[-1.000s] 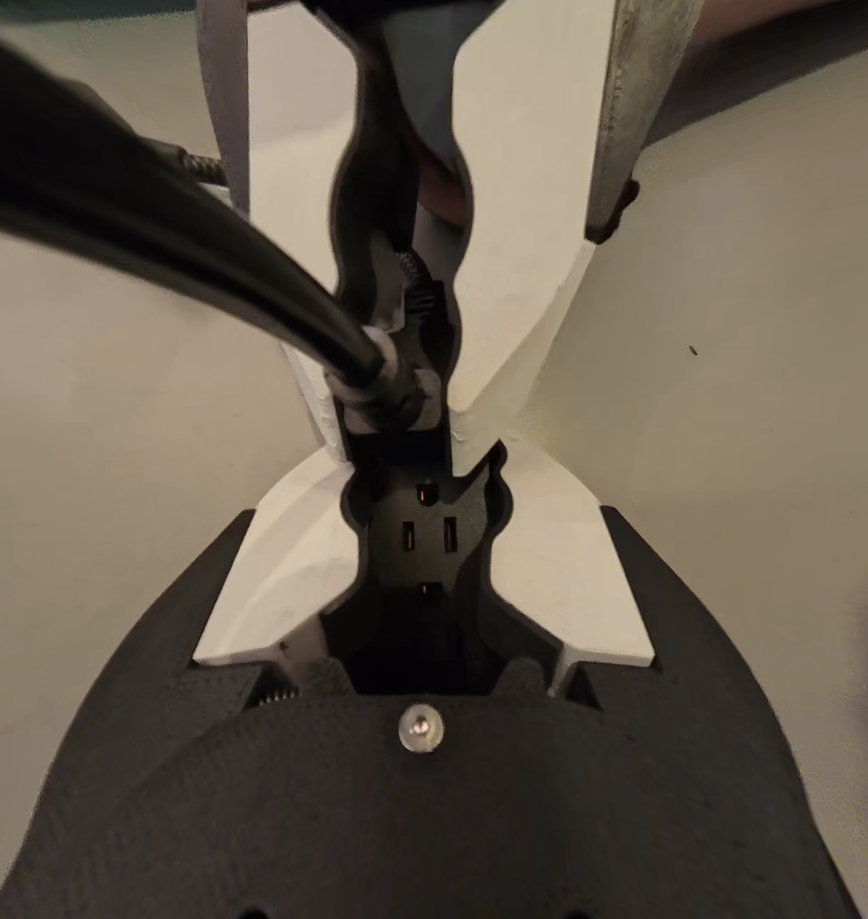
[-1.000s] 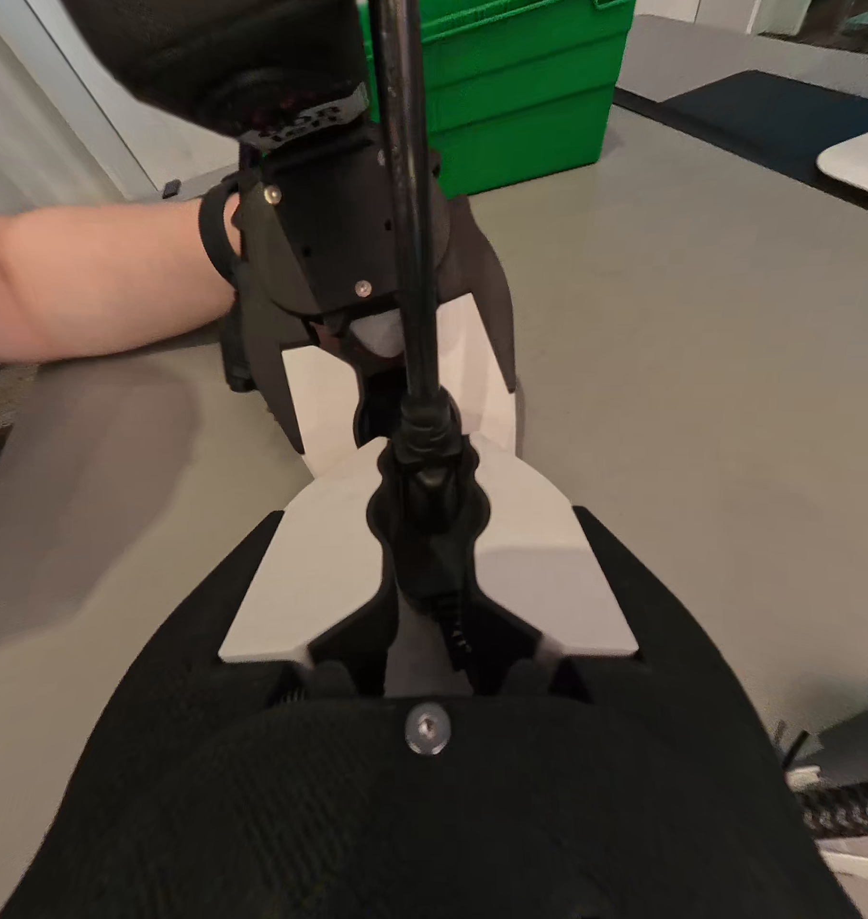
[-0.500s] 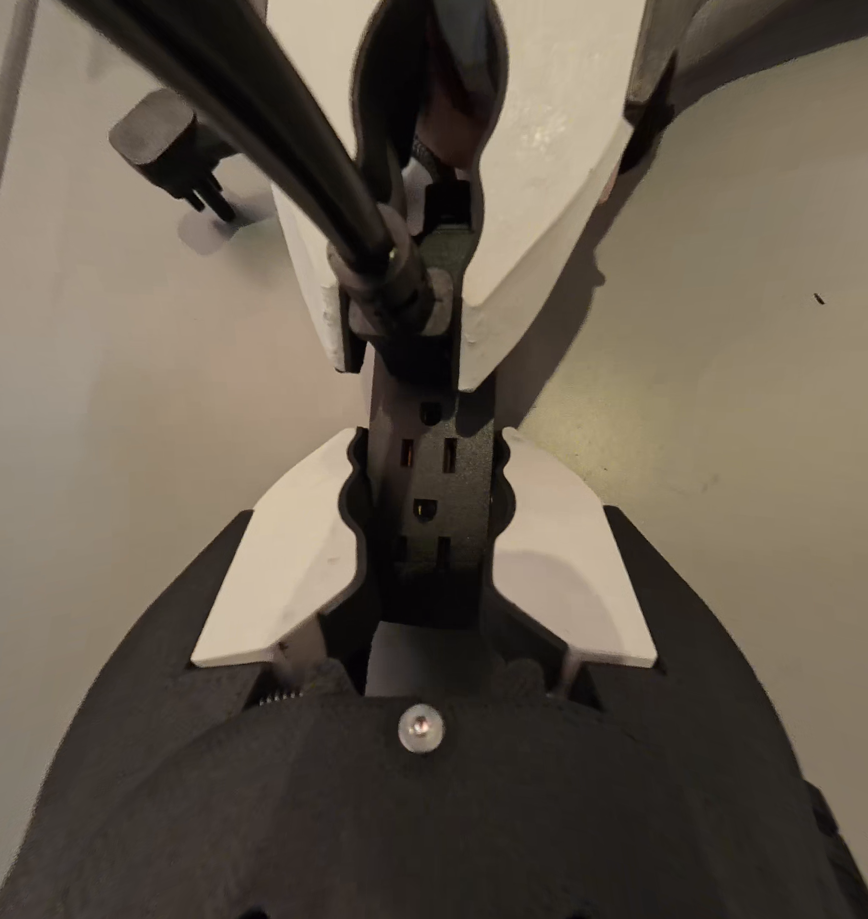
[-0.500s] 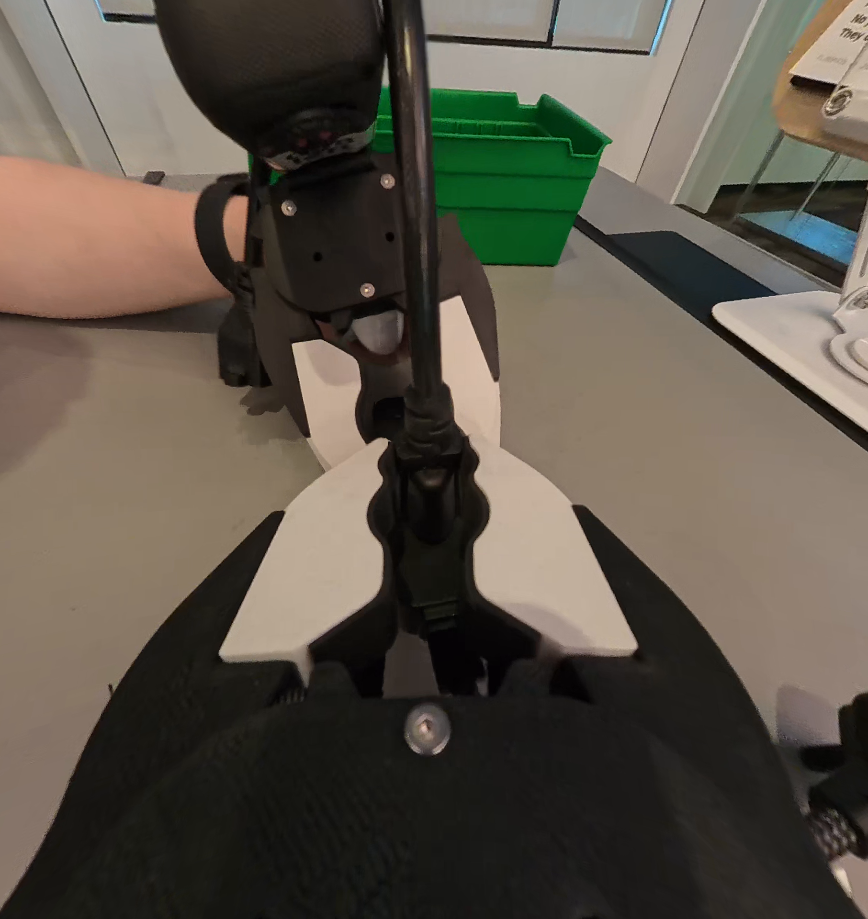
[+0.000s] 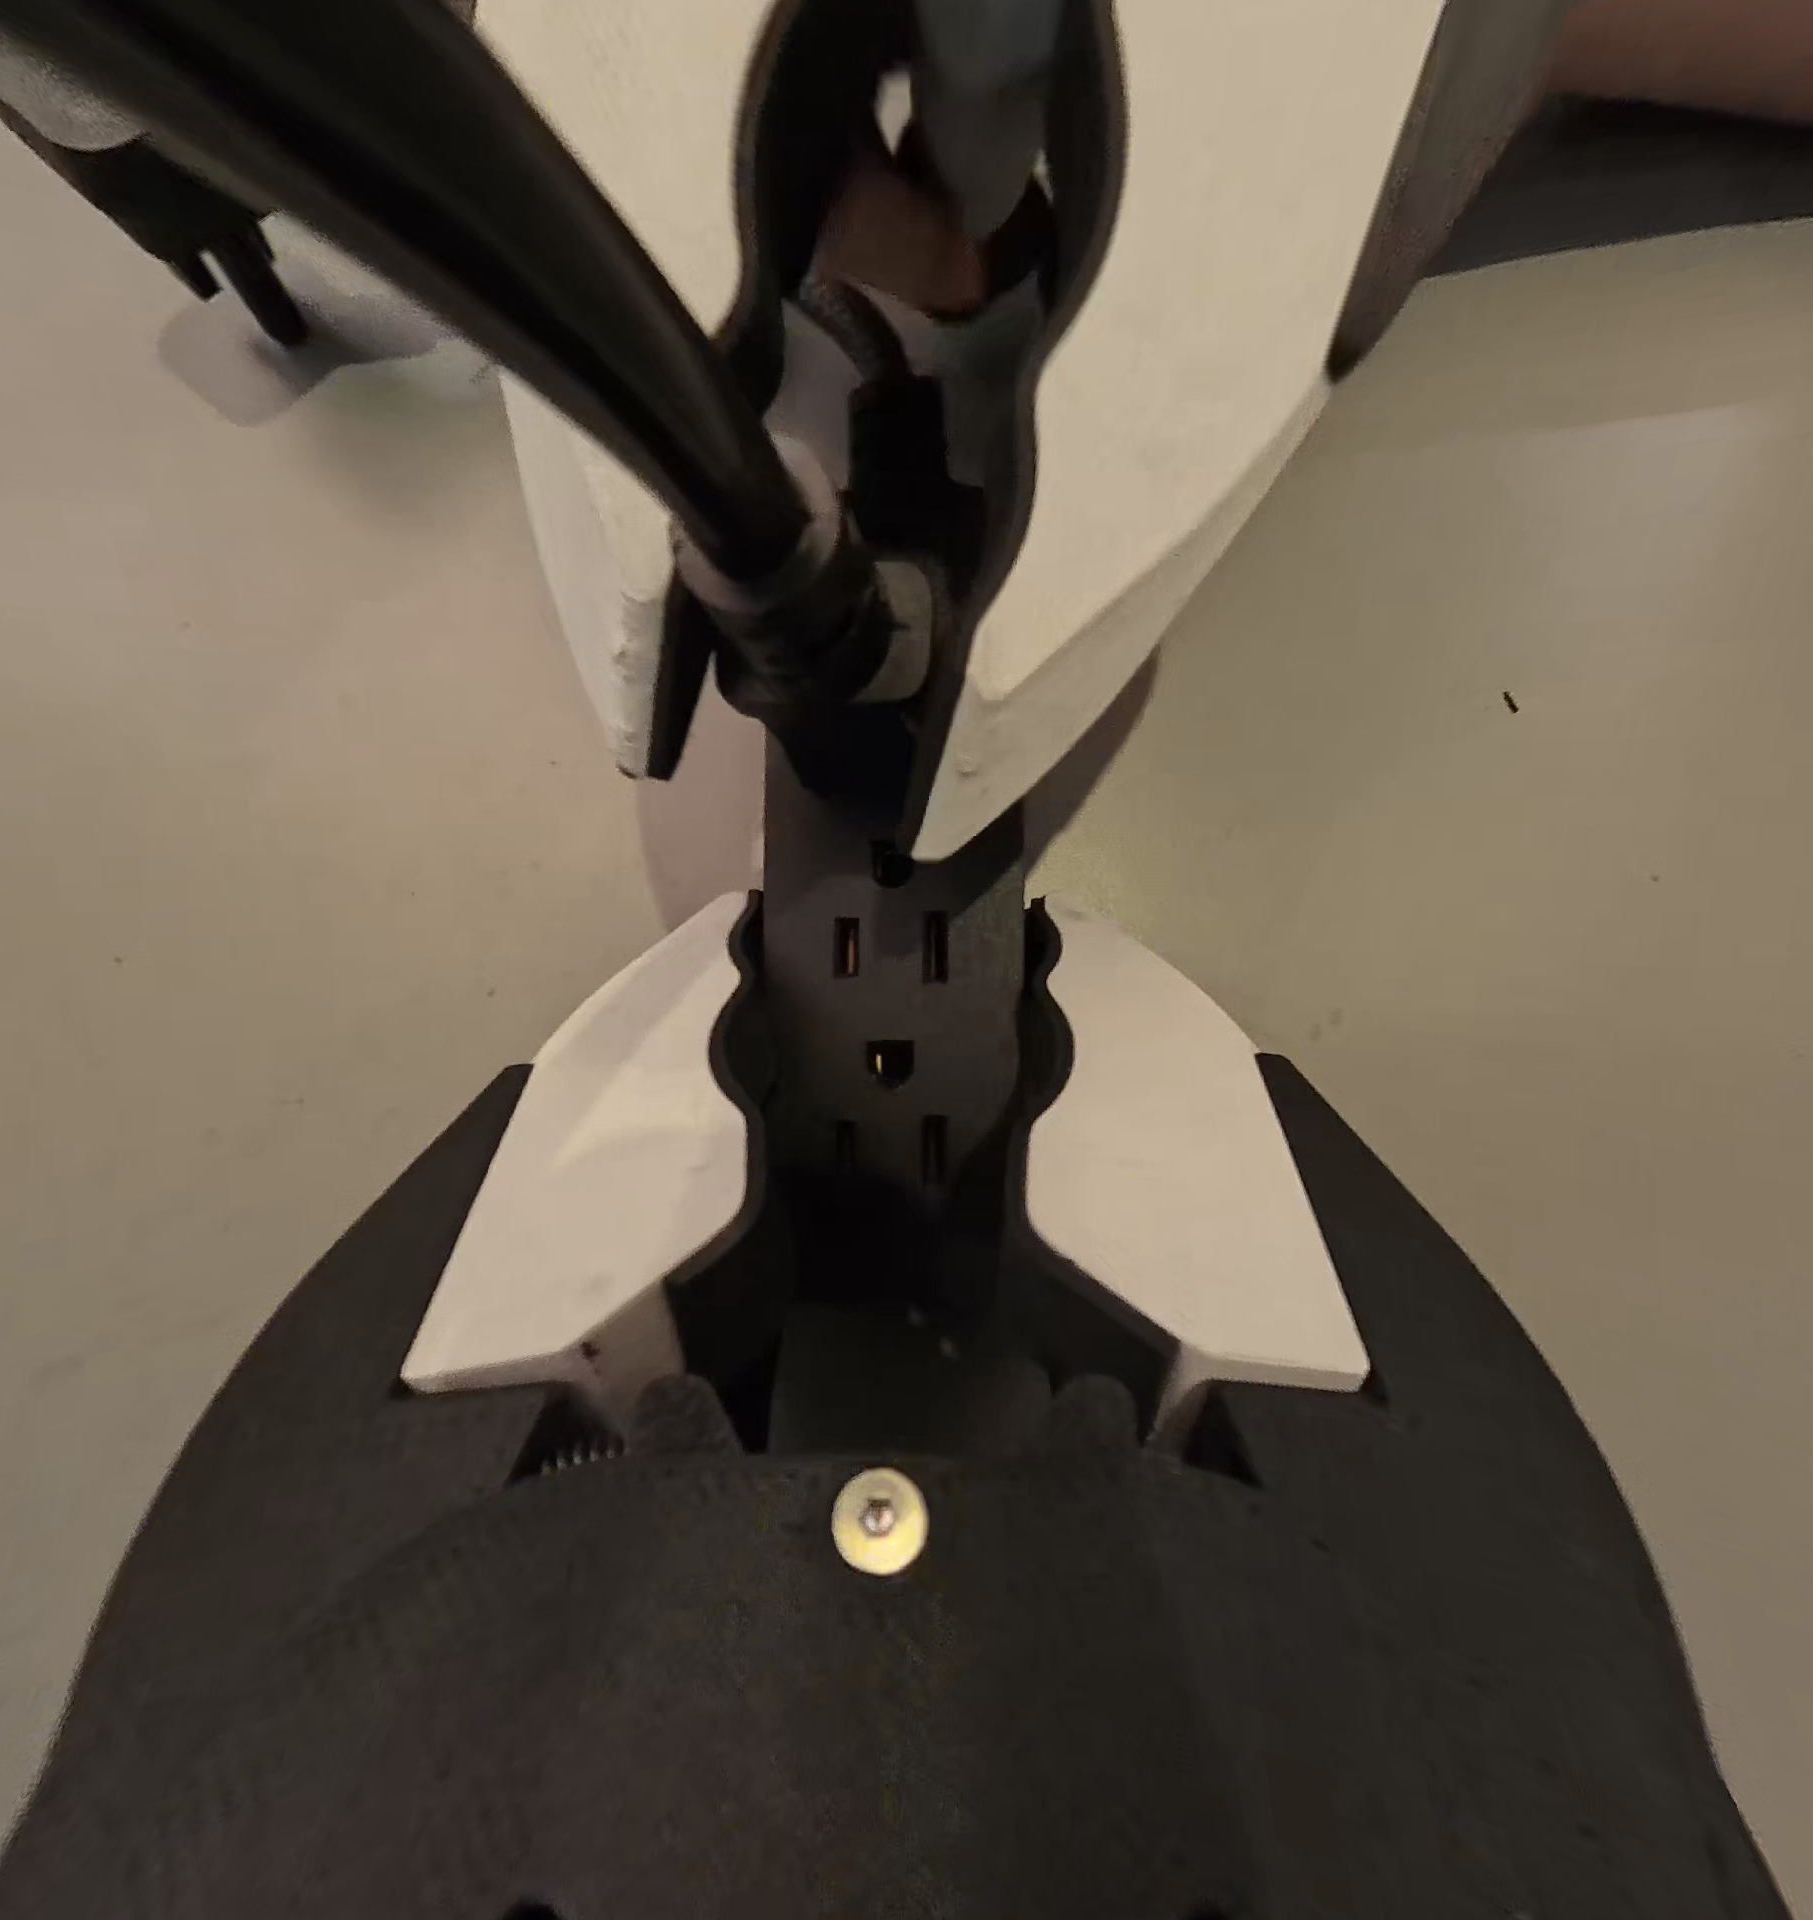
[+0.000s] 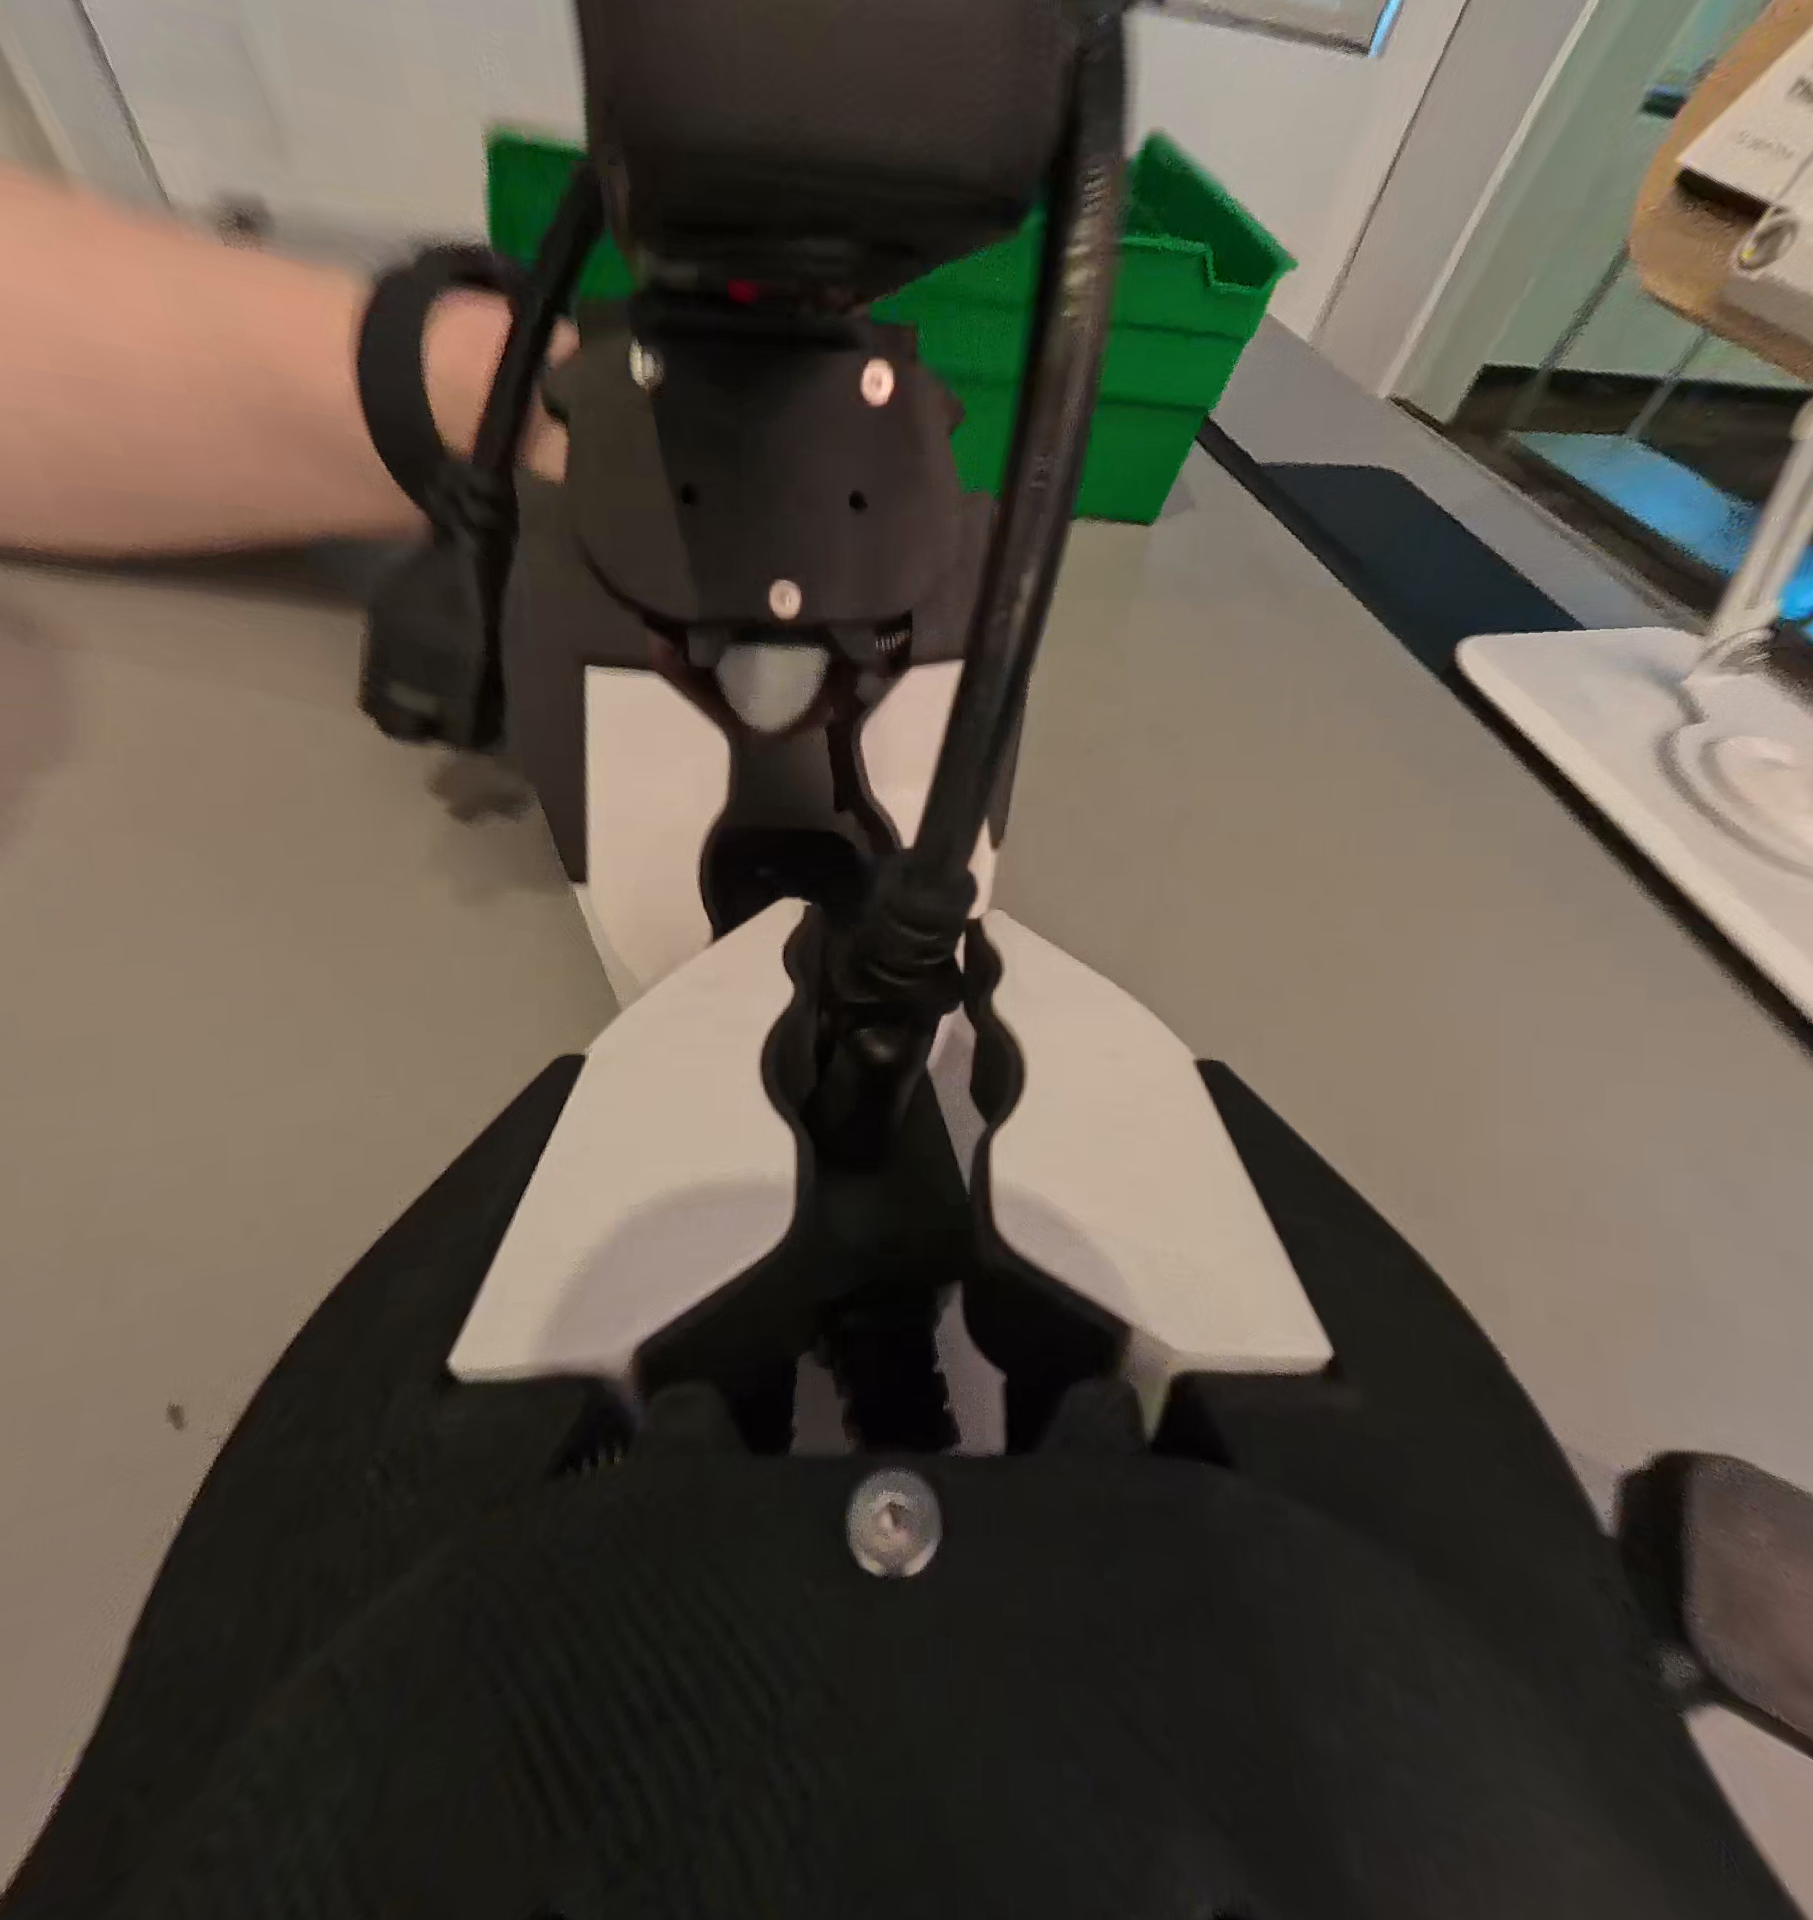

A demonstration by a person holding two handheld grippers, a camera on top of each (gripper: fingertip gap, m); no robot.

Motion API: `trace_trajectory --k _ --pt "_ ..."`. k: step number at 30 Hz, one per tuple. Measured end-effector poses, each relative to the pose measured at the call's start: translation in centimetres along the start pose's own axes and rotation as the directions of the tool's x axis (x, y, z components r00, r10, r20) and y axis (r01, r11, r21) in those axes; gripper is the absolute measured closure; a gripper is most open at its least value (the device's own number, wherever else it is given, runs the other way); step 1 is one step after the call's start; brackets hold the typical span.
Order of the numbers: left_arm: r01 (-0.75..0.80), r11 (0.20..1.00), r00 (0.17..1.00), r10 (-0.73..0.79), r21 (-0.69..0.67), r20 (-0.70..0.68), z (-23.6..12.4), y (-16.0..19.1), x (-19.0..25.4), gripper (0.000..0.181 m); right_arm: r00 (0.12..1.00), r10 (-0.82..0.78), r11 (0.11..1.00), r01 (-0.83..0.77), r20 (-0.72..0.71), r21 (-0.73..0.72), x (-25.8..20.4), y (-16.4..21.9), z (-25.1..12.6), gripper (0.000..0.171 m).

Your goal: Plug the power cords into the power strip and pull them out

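Left tool [image 5: 886, 997] clamped on the black power strip [image 5: 886, 1070], open sockets showing between its fingers. Just beyond, right tool [image 6: 886, 1029] grips the black plug [image 5: 829, 644] over the strip's far socket; cord [image 6: 1027, 582] rises. Spare plug [image 5: 206, 239] lies far-left on the counter [image 5: 206, 831].

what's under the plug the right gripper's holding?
The power strip, held between the left gripper fingers. The plug, in the right gripper, sits over its far end; prongs and that outlet are hidden. Two nearer outlets are empty.
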State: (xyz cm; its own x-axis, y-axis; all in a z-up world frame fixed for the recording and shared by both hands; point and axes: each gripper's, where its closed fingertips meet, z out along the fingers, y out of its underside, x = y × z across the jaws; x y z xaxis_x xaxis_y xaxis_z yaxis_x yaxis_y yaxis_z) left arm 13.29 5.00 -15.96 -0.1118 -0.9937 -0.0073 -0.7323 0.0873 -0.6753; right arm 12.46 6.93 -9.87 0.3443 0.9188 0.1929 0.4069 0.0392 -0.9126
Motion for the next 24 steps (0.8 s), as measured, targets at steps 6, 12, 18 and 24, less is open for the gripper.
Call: trace_trajectory --k 6,12,18,24 --pt "-0.003 1.0 1.0 0.003 0.012 -0.024 0.0 0.0 0.4 0.135 0.998 0.042 0.995 -0.045 0.041 0.084 -0.2 -0.2 -0.2 0.145" --pt "0.098 0.995 0.985 -0.097 0.001 -0.146 -0.5 -0.2 1.7 0.135 0.975 0.186 0.977 -0.196 0.118 0.083 -0.5 -0.3 -0.3 0.145" --pt "0.1 0.995 0.984 -0.096 0.021 -0.147 -0.4 -0.3 1.8 0.136 0.925 0.351 0.927 -0.366 0.146 0.085 -0.5 -0.5 -0.2 0.145" --pt "0.056 0.998 0.989 -0.052 0.023 -0.14 -0.4 -0.2 1.8 0.135 0.874 0.434 0.889 -0.455 0.22 0.053 -0.8 -0.3 -0.1 0.145"
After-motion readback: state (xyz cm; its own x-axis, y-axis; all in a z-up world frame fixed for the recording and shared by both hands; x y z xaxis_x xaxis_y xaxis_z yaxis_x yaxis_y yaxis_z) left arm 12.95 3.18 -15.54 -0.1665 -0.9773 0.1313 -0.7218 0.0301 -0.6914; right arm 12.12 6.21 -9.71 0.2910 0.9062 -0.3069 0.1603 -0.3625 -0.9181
